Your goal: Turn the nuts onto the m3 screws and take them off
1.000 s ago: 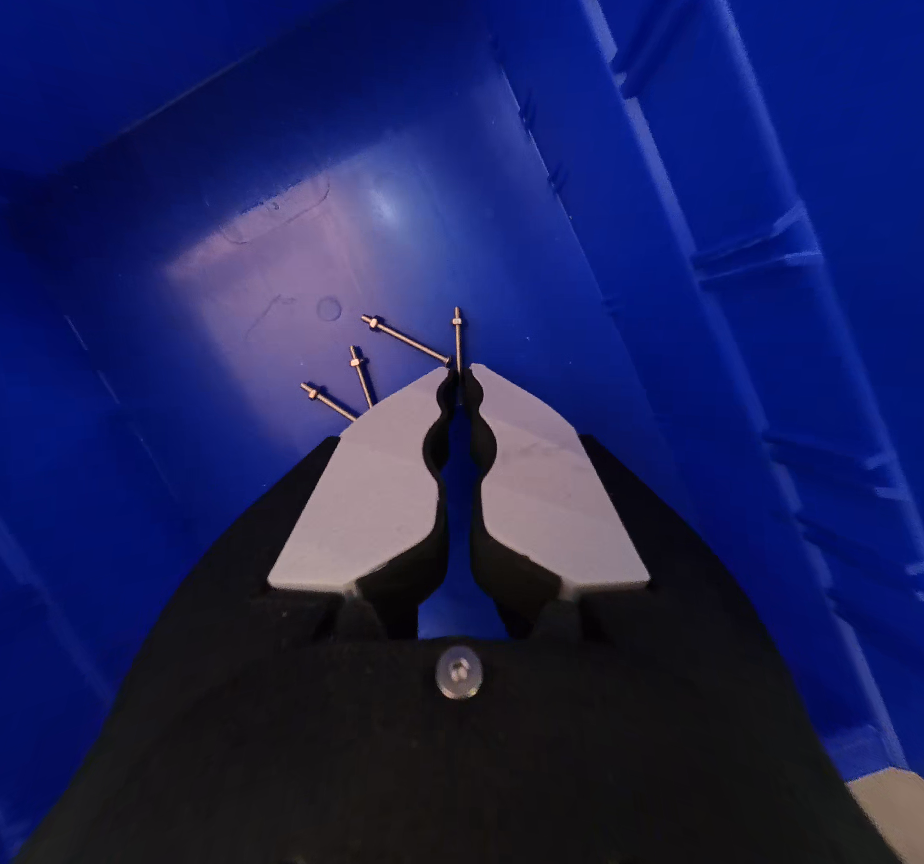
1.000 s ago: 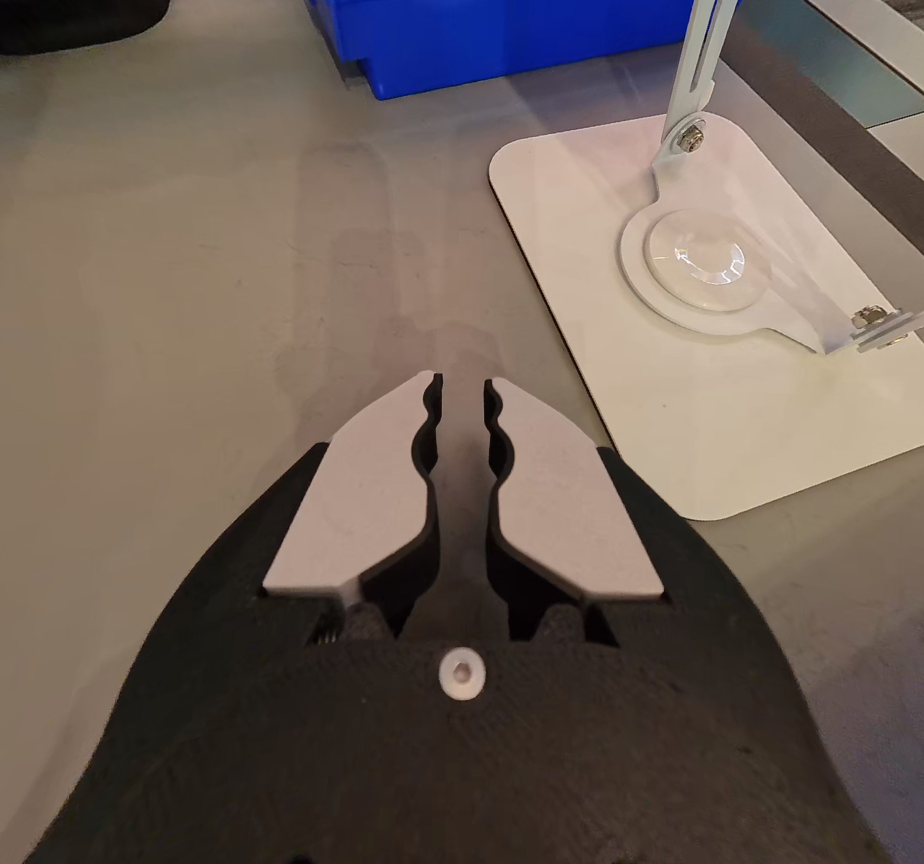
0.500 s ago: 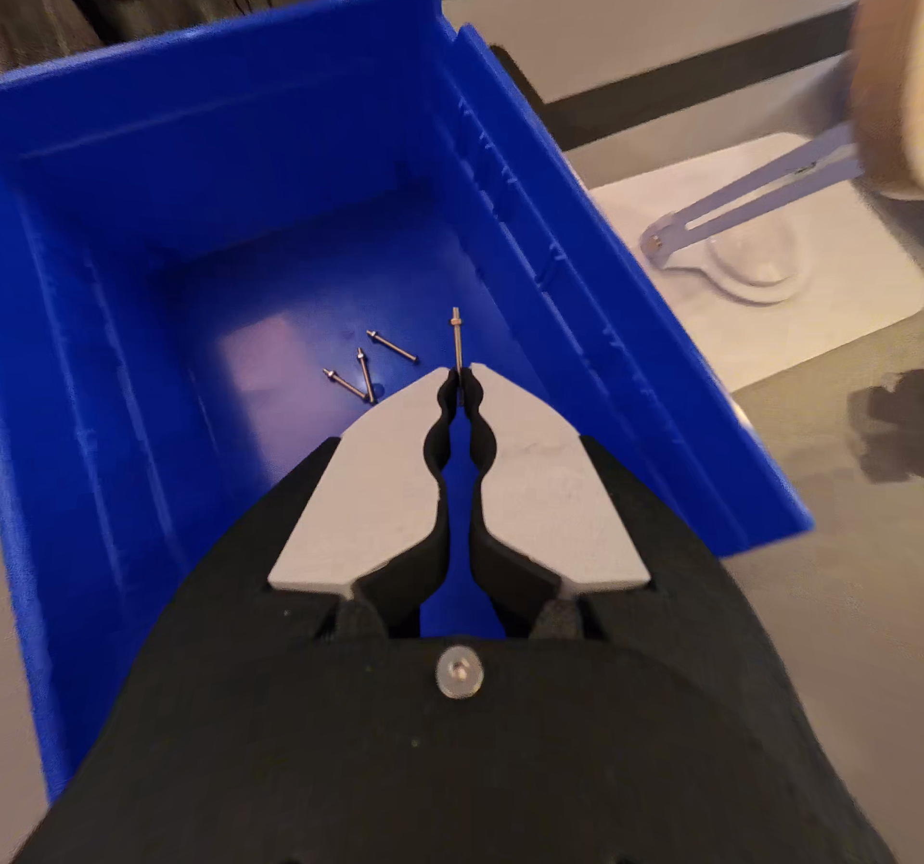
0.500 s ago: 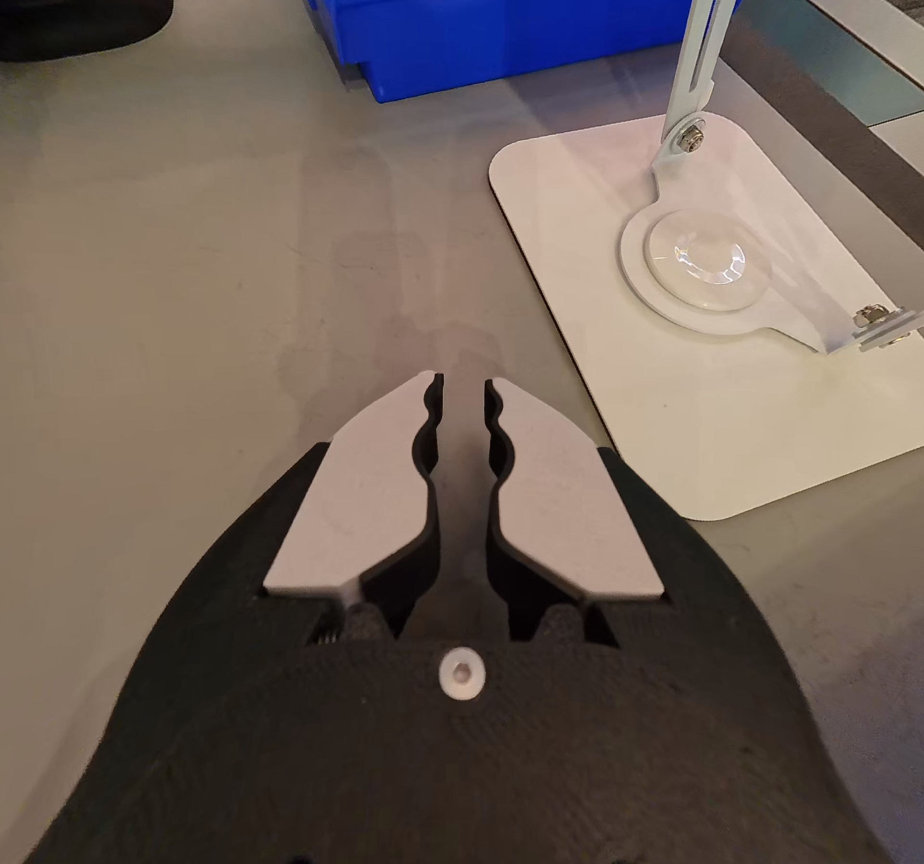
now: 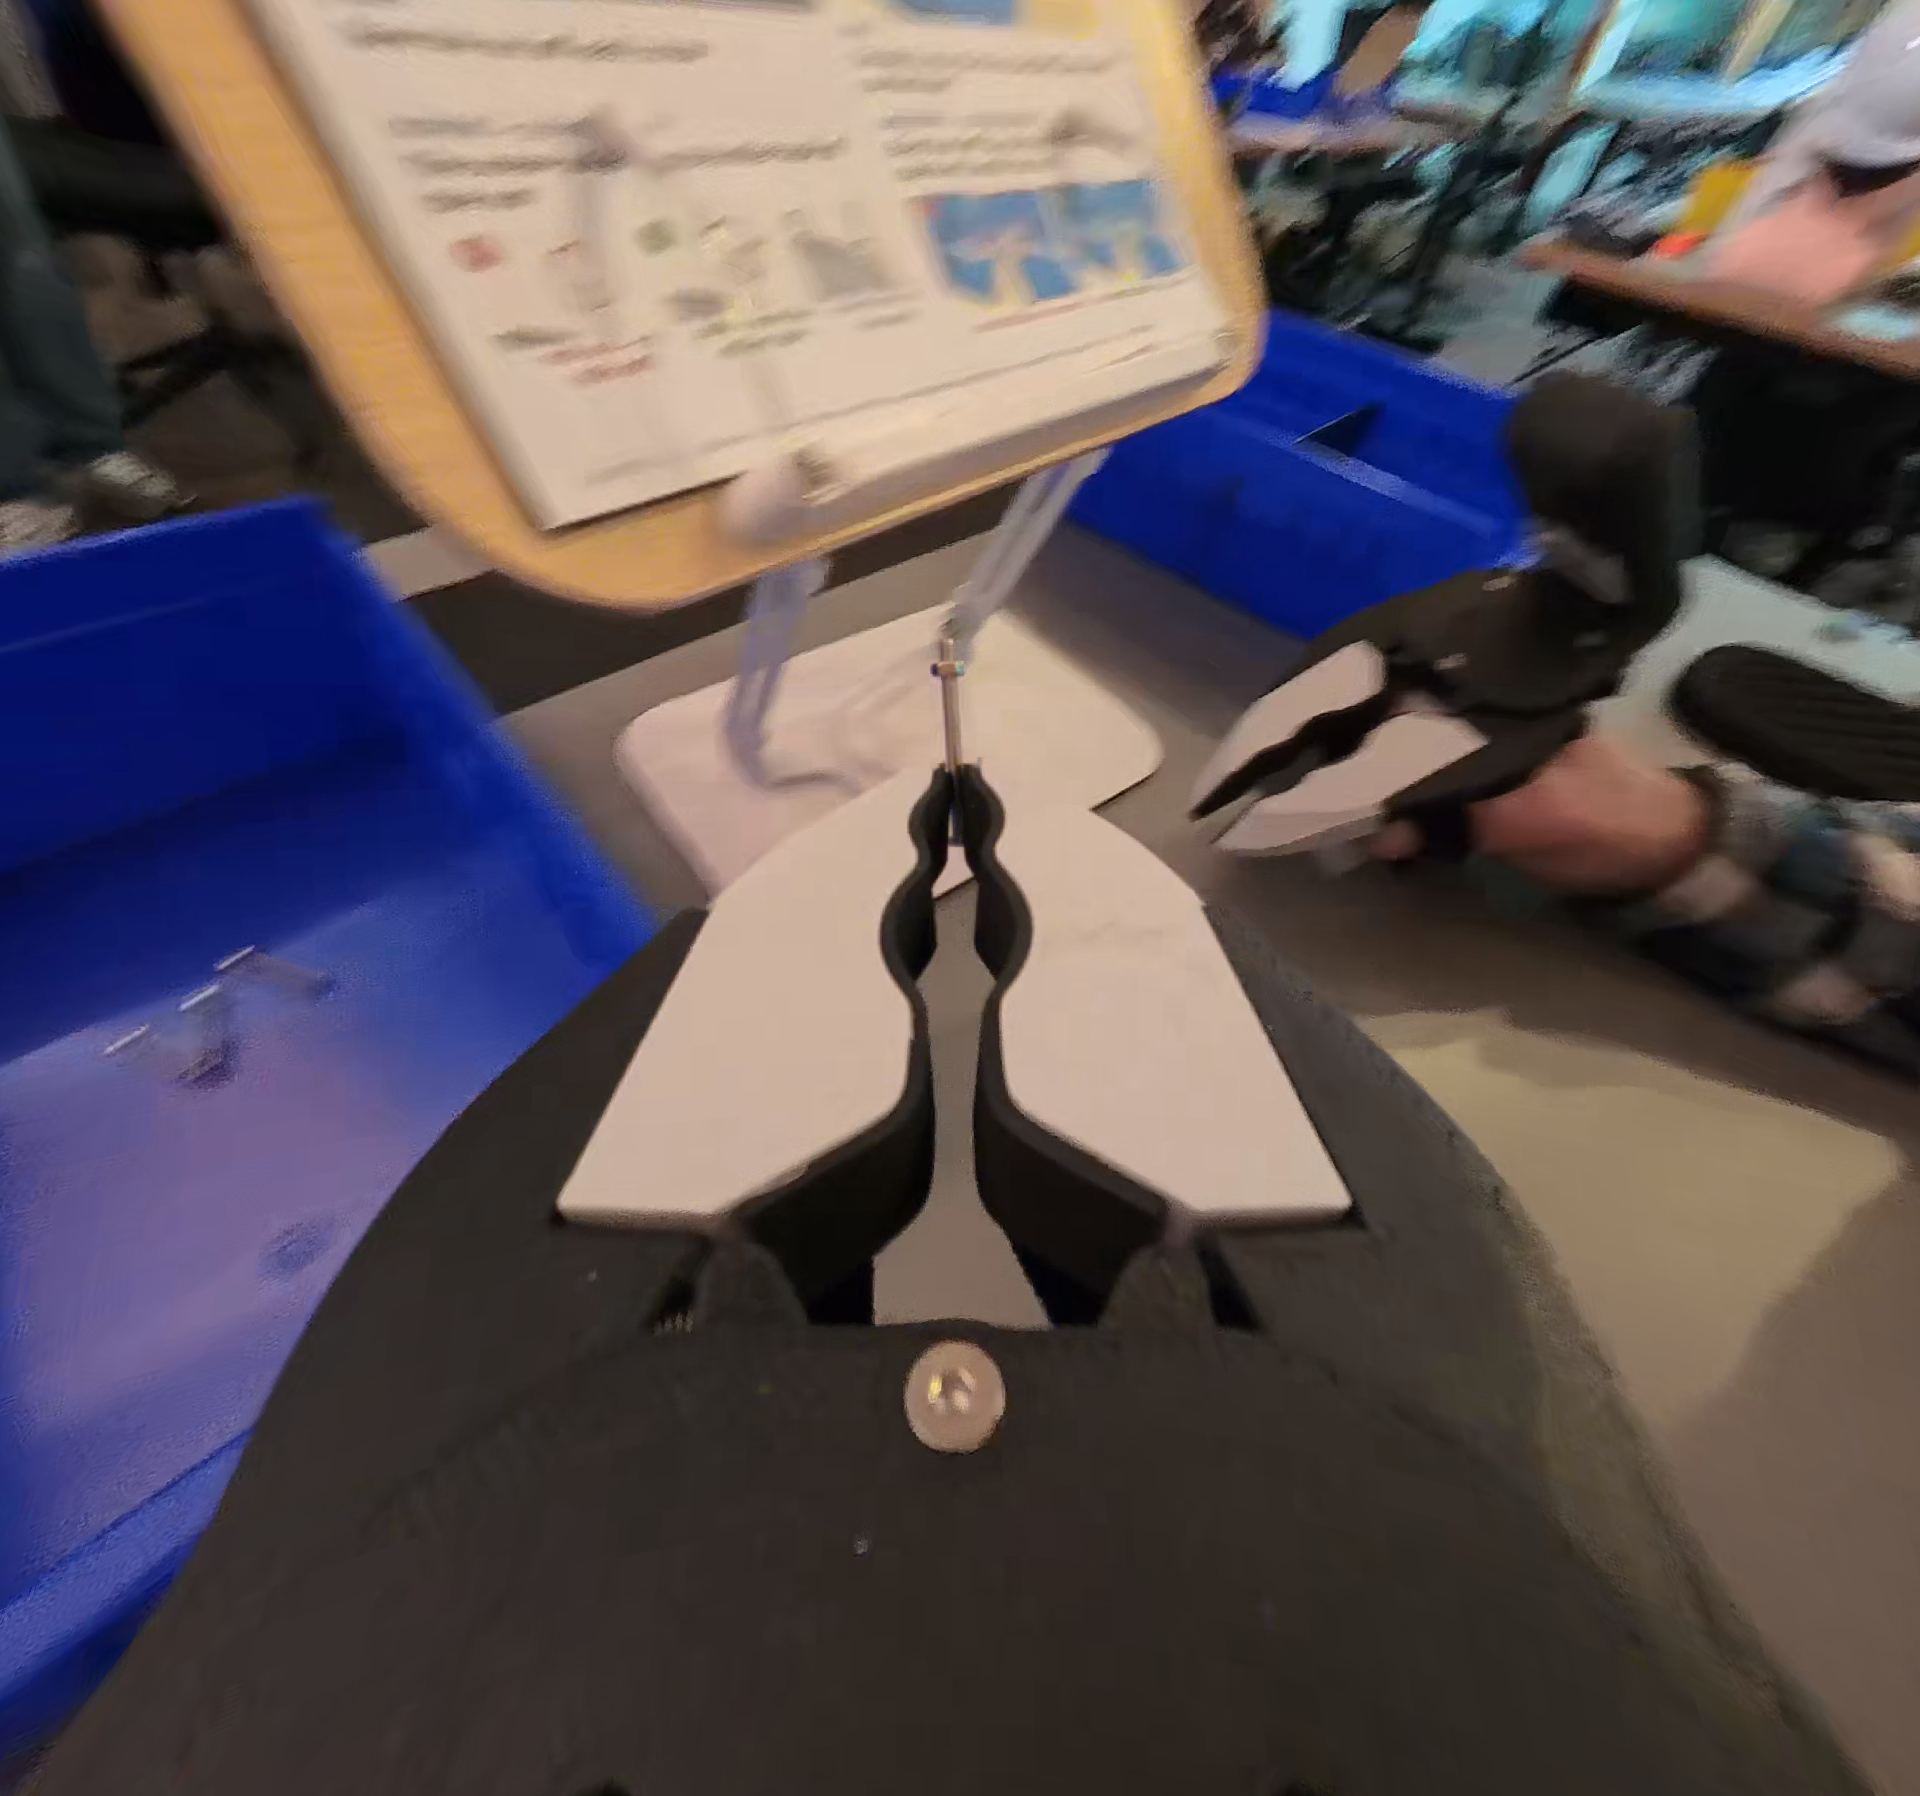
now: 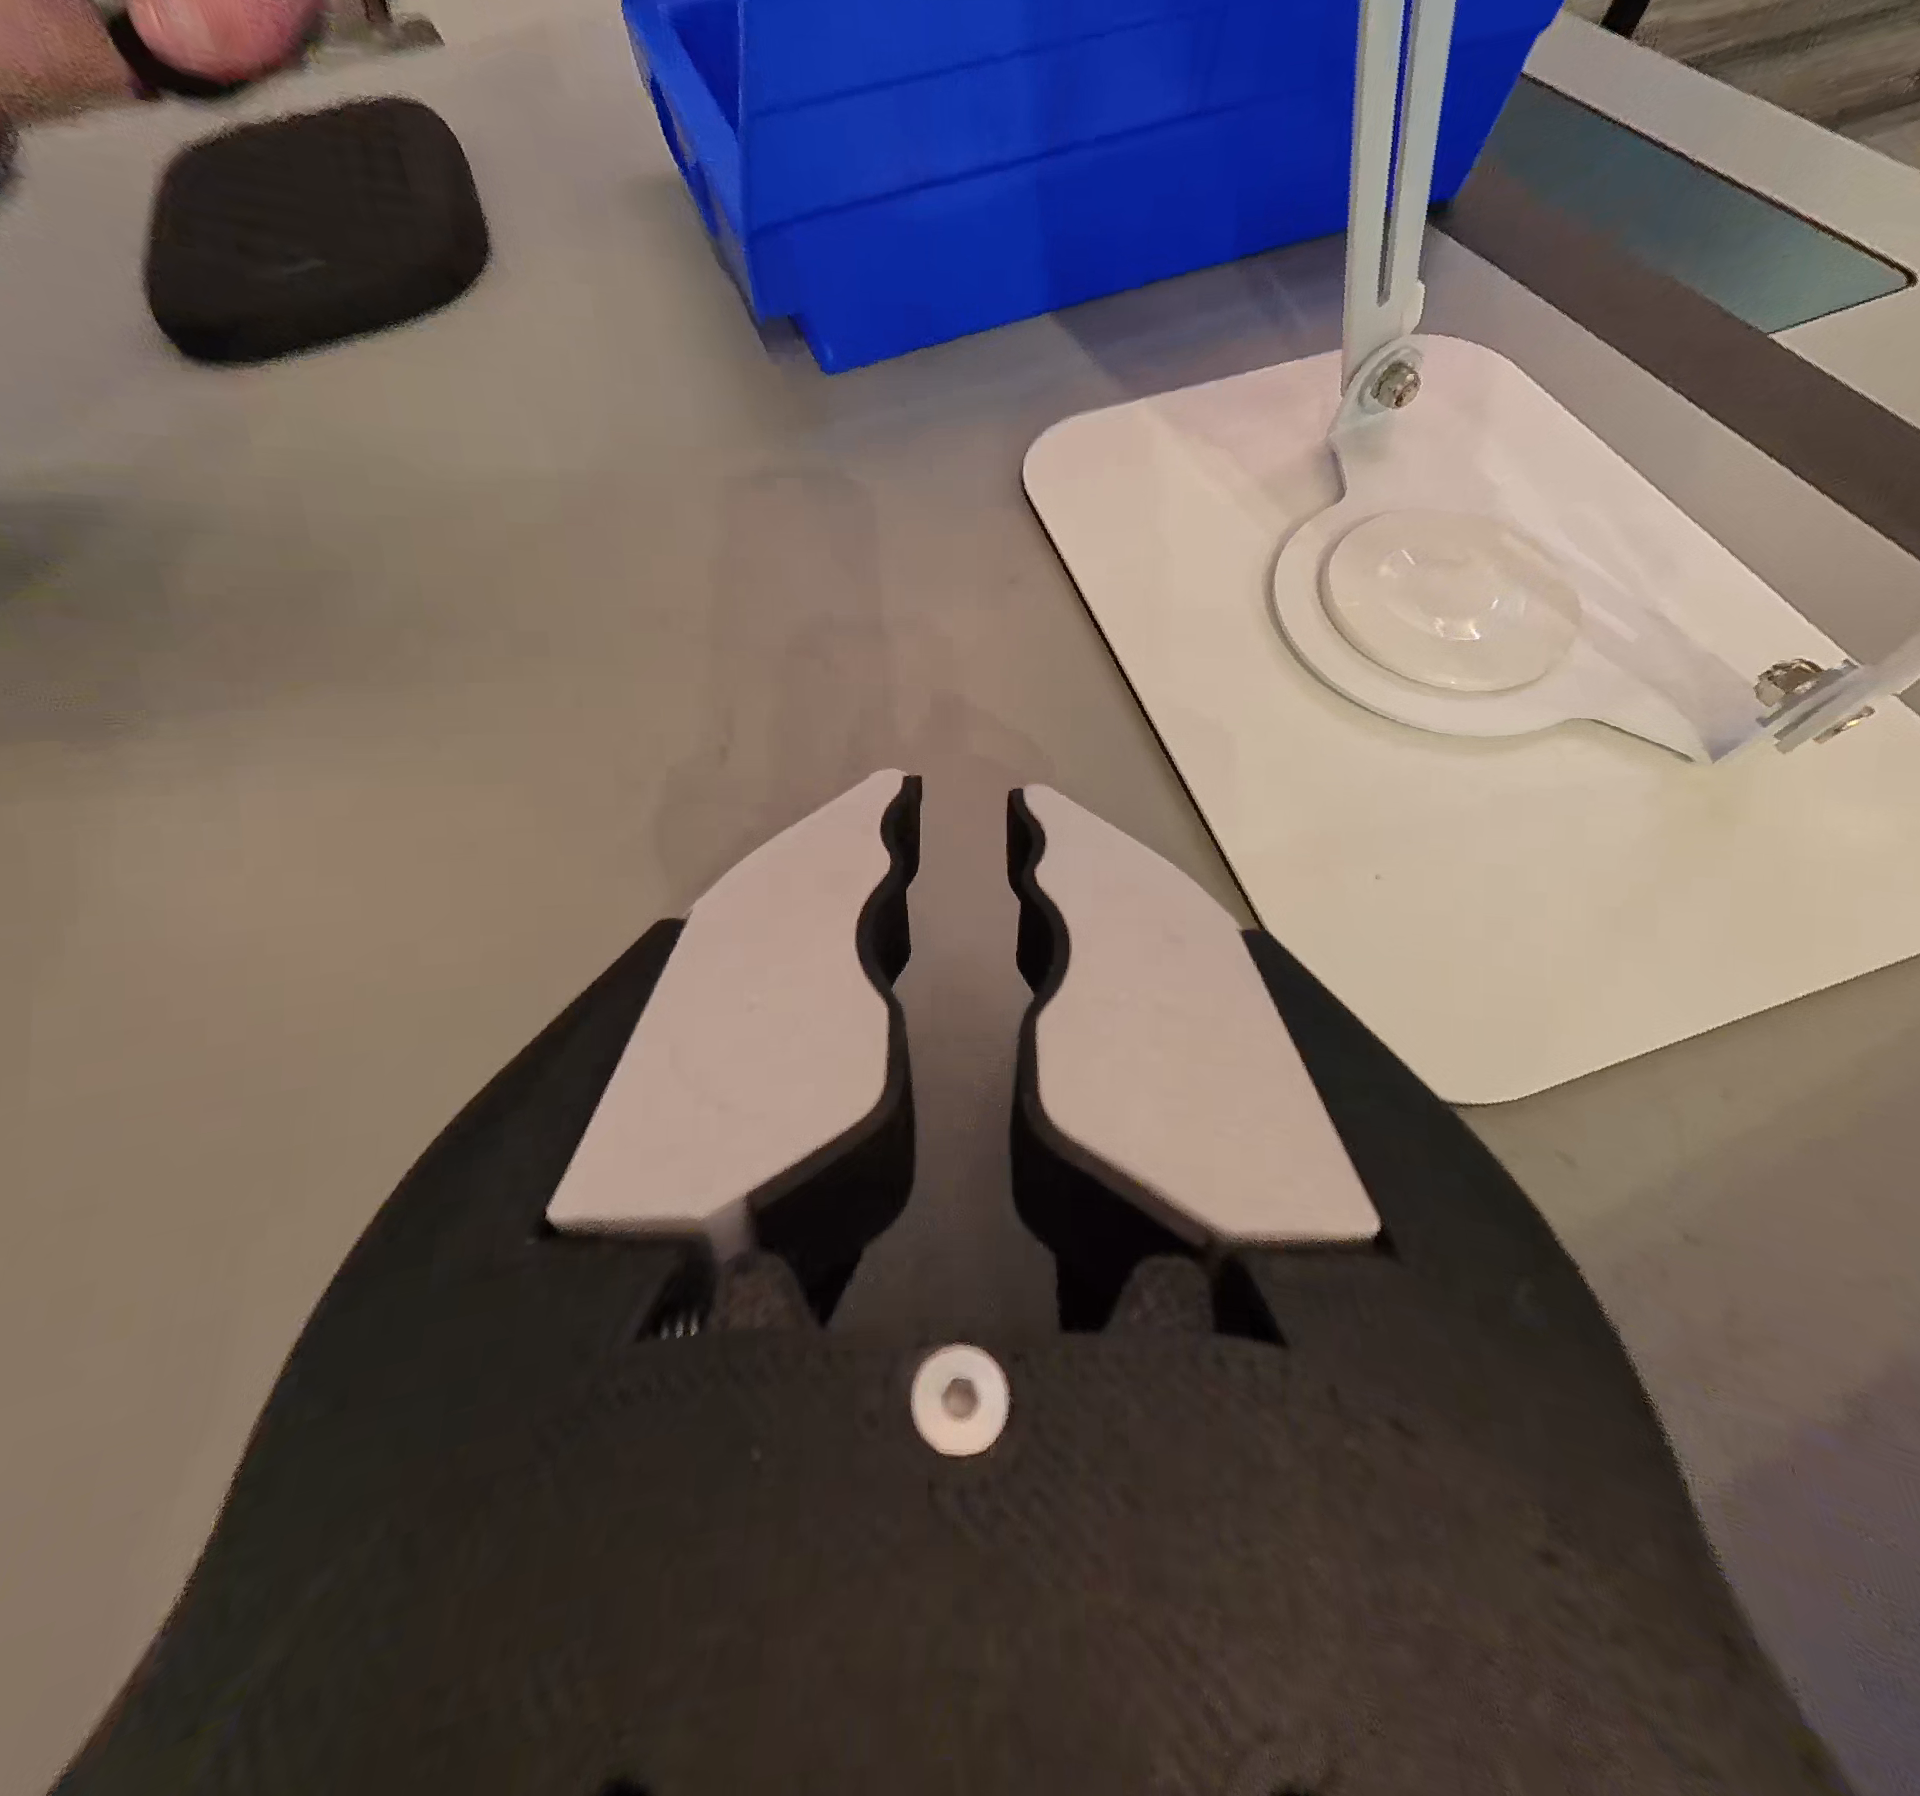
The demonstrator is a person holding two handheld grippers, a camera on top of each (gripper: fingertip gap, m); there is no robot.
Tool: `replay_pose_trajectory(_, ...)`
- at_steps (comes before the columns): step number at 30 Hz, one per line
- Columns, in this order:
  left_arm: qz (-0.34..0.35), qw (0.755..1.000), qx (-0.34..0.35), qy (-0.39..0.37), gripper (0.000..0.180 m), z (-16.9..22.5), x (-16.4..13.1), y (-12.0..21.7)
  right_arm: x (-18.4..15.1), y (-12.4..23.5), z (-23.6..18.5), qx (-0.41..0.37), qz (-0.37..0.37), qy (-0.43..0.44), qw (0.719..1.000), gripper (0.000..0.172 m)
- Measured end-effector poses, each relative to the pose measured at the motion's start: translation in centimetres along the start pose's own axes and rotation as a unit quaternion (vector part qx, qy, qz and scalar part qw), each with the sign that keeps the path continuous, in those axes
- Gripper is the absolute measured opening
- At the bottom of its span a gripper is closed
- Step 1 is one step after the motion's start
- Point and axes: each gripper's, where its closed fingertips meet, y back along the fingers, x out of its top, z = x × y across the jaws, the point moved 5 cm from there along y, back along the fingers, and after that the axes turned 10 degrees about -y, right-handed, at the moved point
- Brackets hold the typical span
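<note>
We are pinching a thin metal pin [image 5: 948, 707] in the left gripper [image 5: 954, 788]; its pads are pressing on the pin's lower end, and the pin is standing straight up out of the tips with a small nut near its top. A second ago we were holding it down inside the blue bin [image 5: 260, 707]; now we are carrying it clear of the bin, which is lying to the gripper's left with three more pins [image 5: 197, 1003] blurred on its floor. Just beyond the tips a white stand base [image 5: 1049, 738] is resting on the grey table [image 5: 1558, 1175], and a tilted board [image 5: 727, 240] with printed sheets is rising above it. To the right, the right gripper [image 5: 1210, 816] is lying low over the table in a hand [image 5: 1569, 816].

In its own view the right gripper [image 6: 963, 796] is keeping its jaws apart on nothing, unmoved, the base [image 6: 1403, 915] just to its right and a second blue bin [image 6: 1039, 188] ahead. A black pad [image 6: 312, 229] is now showing far left.
</note>
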Motion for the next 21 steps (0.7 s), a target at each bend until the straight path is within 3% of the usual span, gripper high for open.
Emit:
replay_pose_trajectory(6, 0.046, 0.996, -0.080, 0.021, 0.001, 5.9, -0.2, -5.7, 1.8, 2.2, 0.5, 0.054, 0.095, -0.057, 0.992, 0.017)
replay_pose_trajectory(12, 0.103, 0.980, -0.162, 0.042, 0.001, 9.9, -0.4, -10.7, 3.6, 5.6, 2.1, 0.100, 0.218, -0.115, 0.964, 0.020)
replay_pose_trajectory(21, 0.137, 0.963, -0.215, 0.082, 0.001, 10.4, -1.3, -14.0, 4.3, 7.5, 2.5, 0.120, 0.273, -0.124, 0.946, 0.022)
